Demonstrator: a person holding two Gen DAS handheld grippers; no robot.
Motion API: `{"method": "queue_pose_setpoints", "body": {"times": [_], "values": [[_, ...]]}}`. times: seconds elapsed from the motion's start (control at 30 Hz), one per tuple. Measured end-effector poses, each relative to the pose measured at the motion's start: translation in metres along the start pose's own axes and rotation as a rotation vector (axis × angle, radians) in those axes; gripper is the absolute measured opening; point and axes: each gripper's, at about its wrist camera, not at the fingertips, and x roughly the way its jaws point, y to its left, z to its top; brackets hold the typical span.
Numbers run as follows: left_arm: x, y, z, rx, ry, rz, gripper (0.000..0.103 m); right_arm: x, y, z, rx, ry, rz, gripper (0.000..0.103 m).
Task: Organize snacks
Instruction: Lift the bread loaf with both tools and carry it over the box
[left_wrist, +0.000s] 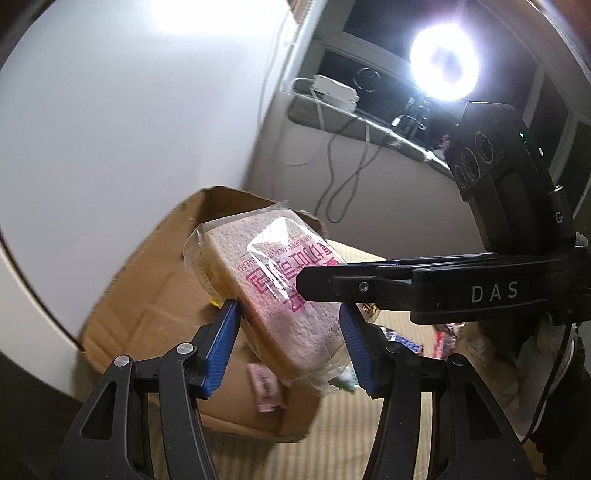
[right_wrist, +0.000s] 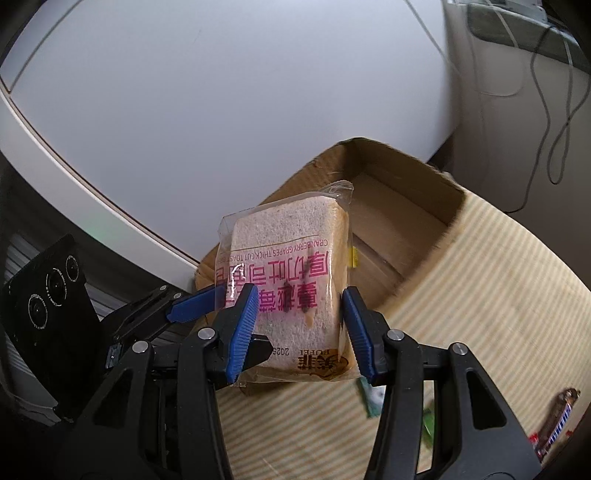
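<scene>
Both grippers pinch one bagged toast pack (right_wrist: 291, 280): right gripper (right_wrist: 299, 325) pads on its side faces, left gripper (left_wrist: 288, 339) likewise. Pack is off the mat, above the cardboard box (left_wrist: 147, 295). Box holds a pink packet (left_wrist: 264, 387) at 6 o'clock under the pack. Left to do: candy bar (right_wrist: 557, 424) and green wrappers (right_wrist: 428, 424) on striped mat (right_wrist: 480, 295), 4 o'clock of pack. Judged early to midway.
</scene>
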Motion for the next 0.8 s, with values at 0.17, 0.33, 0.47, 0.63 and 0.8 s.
{"method": "queue_pose_setpoints", "body": {"times": [0.17, 0.33, 0.47, 0.63, 0.8], "values": [[0.005, 0.011, -0.001, -0.015, 0.008, 0.032, 0.054, 0.022, 0.003, 0.008, -0.003, 0.026, 0.014, 0.051], [0.009, 0.017, -0.004, -0.025, 0.019, 0.050, 0.054, 0.037, 0.002, 0.010, 0.000, 0.046, 0.023, 0.051], [0.011, 0.018, -0.004, -0.026, 0.025, 0.062, 0.054, 0.044, 0.000, 0.011, 0.001, 0.051, 0.025, 0.051], [0.006, 0.014, -0.004, -0.008, 0.008, 0.098, 0.054, 0.033, 0.000, 0.009, 0.000, 0.026, 0.000, 0.054], [-0.005, 0.013, -0.003, -0.004, -0.016, 0.104, 0.054, 0.016, -0.001, 0.007, -0.004, -0.005, -0.030, 0.060]]}}
